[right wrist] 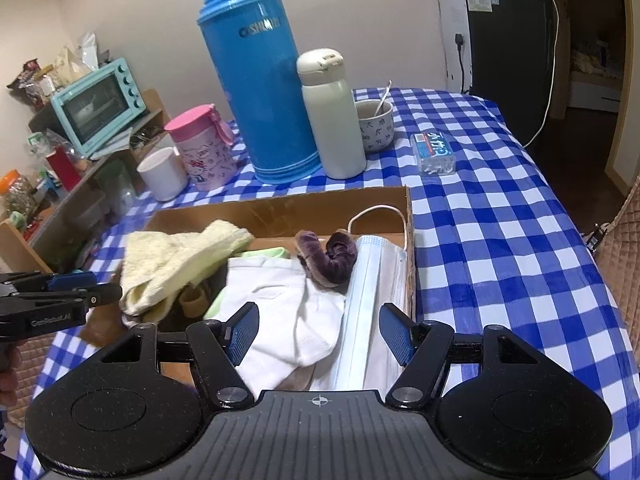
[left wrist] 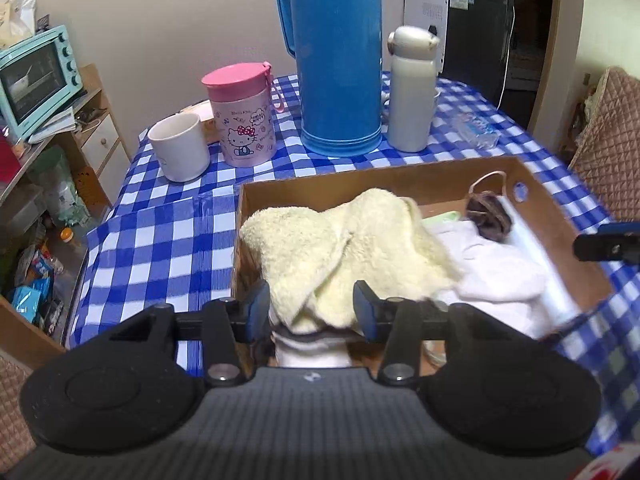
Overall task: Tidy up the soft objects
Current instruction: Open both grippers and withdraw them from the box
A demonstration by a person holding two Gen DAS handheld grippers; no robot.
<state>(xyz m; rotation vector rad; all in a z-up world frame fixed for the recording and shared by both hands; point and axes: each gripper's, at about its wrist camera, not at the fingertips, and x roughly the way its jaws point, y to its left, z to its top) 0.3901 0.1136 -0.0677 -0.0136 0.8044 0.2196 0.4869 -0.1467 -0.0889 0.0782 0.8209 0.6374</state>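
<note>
The yellow towel (left wrist: pixel 344 248) hides the box's (left wrist: pixel 360 182) left half — left gripper (left wrist: pixel 310 310) fingers parted around its hem, not pinching; right gripper (right wrist: pixel 320 334) open, empty, tilted down.

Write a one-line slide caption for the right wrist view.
Open right claw over a cardboard box holding a yellow towel, white sock, purple scrunchie and face mask.
</note>
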